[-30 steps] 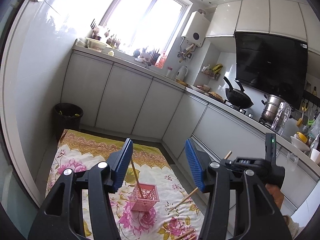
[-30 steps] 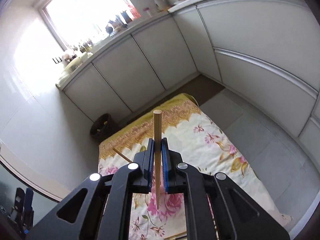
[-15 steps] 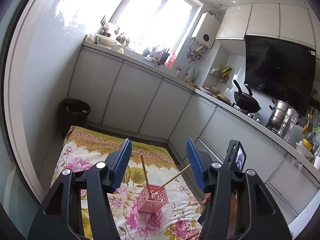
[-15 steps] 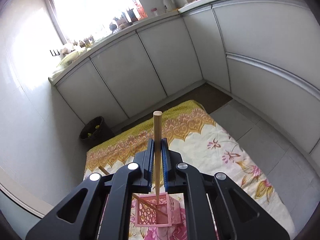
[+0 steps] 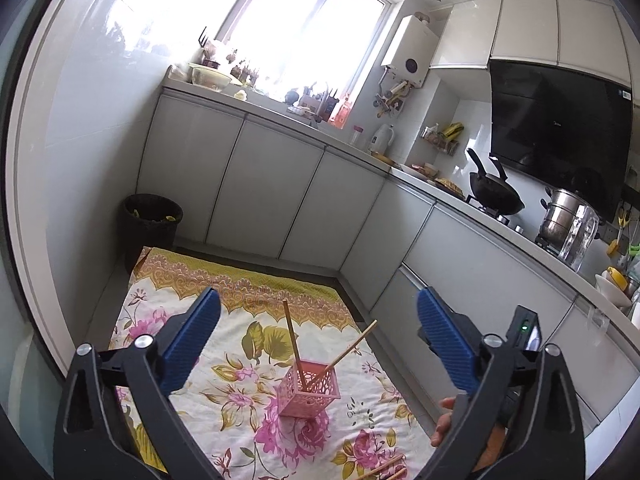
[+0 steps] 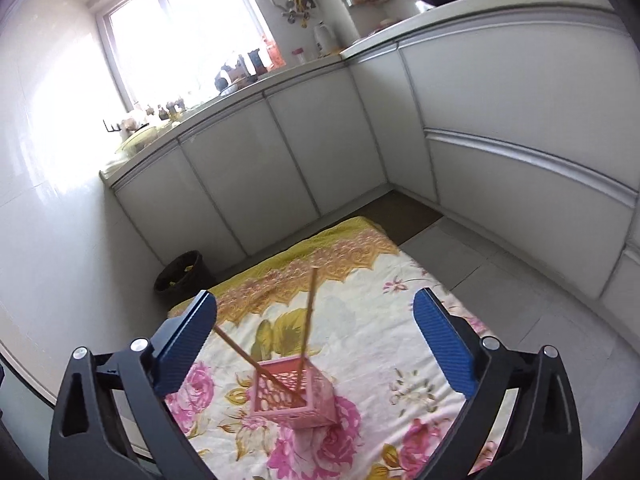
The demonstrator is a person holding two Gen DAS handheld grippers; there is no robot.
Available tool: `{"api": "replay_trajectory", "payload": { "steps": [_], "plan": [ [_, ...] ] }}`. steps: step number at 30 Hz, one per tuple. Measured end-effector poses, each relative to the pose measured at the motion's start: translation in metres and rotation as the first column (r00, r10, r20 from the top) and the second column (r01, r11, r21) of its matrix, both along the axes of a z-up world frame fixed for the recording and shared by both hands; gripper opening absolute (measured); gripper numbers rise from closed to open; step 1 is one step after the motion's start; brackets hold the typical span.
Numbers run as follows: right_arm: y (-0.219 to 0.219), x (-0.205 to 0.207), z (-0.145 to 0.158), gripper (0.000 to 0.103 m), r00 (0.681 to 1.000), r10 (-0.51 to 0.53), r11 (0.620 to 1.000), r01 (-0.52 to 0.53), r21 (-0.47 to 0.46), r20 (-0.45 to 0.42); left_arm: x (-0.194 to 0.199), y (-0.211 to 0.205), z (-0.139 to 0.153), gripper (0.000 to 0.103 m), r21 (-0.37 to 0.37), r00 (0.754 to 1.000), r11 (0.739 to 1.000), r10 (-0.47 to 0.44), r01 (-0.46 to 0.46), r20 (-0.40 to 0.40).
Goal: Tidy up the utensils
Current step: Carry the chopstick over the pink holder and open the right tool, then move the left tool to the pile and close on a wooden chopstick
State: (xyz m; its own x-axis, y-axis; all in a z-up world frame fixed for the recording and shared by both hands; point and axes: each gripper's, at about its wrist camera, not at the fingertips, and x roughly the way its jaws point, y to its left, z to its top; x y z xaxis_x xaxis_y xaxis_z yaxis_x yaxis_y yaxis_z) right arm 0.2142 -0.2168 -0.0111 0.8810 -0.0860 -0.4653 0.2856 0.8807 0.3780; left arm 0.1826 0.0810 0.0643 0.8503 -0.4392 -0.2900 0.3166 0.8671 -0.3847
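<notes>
A pink lattice holder (image 5: 309, 391) stands on a floral cloth (image 5: 248, 432) on the kitchen floor; it also shows in the right wrist view (image 6: 294, 394). Two wooden chopsticks stand in it: one nearly upright (image 5: 293, 343), one leaning right (image 5: 349, 351). In the right wrist view one chopstick (image 6: 307, 320) is near upright and the other (image 6: 244, 354) leans left. More chopsticks (image 5: 386, 468) lie on the cloth at the front. My left gripper (image 5: 318, 334) is open and empty above the holder. My right gripper (image 6: 314, 336) is open and empty just above the holder.
White cabinets run along the back (image 5: 260, 184) and the right (image 5: 460, 256). A black waste bin (image 5: 150, 220) stands in the far left corner. A wok (image 5: 494, 194) and a steel pot (image 5: 560, 216) sit on the stove. A hand (image 5: 446, 420) shows at lower right.
My right gripper lowered its chopstick into the pink holder, then opened and let it go. The chopstick now stands in the holder. My left gripper stayed open and tilted up slightly.
</notes>
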Motion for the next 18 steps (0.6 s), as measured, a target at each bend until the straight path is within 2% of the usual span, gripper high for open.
{"api": "replay_trajectory", "payload": {
  "steps": [2, 4, 6, 7, 9, 10, 11, 13, 15, 18],
  "plan": [
    [-0.005, -0.023, -0.001, 0.096, 0.998, -0.056, 0.997, 0.055, -0.054, -0.019, 0.003, -0.01, -0.004, 0.096, 0.058, 0.999, 0.997, -0.042, 0.044, -0.034],
    [-0.012, -0.048, -0.011, 0.096, 0.995, -0.095, 0.992, 0.091, -0.091, -0.042, 0.006, -0.025, -0.013, 0.096, 0.145, 0.992, 0.984, -0.094, 0.105, -0.079],
    [-0.02, -0.072, -0.024, 0.096, 0.988, -0.124, 0.987, 0.113, -0.114, -0.092, 0.008, -0.046, -0.028, 0.096, 0.256, 0.979, 0.948, -0.157, 0.187, -0.131],
    [-0.025, -0.083, -0.033, 0.096, 0.984, -0.122, 0.988, 0.108, -0.111, -0.128, 0.007, -0.058, -0.04, 0.096, 0.324, 0.968, 0.917, -0.187, 0.233, -0.166],
    [-0.035, -0.101, -0.049, 0.096, 0.974, -0.105, 0.992, 0.089, -0.089, -0.198, 0.005, -0.087, -0.071, 0.096, 0.473, 0.937, 0.815, -0.233, 0.334, -0.26],
    [-0.04, -0.11, -0.057, 0.096, 0.968, -0.09, 0.995, 0.078, -0.059, -0.235, 0.004, -0.099, -0.088, 0.096, 0.519, 0.917, 0.763, -0.25, 0.385, -0.312],
    [-0.044, -0.117, -0.064, 0.096, 0.964, -0.072, 0.997, 0.069, -0.023, -0.257, 0.003, -0.109, -0.108, 0.096, 0.544, 0.89, 0.715, -0.266, 0.439, -0.37],
    [-0.056, -0.132, -0.079, 0.096, 0.95, -0.048, 0.996, 0.069, 0.058, -0.307, 0.002, -0.125, -0.142, 0.096, 0.556, 0.839, 0.643, -0.284, 0.526, -0.465],
    [-0.068, -0.142, -0.099, 0.096, 0.934, -0.014, 0.988, 0.067, 0.136, -0.357, 0.004, -0.136, -0.17, 0.096, 0.554, 0.803, 0.606, -0.273, 0.571, -0.529],
    [-0.079, -0.154, -0.126, 0.096, 0.904, 0.011, 0.974, 0.086, 0.207, -0.426, 0.008, -0.156, -0.203, 0.096, 0.52, 0.747, 0.58, -0.259, 0.627, -0.612]
  ]
}}
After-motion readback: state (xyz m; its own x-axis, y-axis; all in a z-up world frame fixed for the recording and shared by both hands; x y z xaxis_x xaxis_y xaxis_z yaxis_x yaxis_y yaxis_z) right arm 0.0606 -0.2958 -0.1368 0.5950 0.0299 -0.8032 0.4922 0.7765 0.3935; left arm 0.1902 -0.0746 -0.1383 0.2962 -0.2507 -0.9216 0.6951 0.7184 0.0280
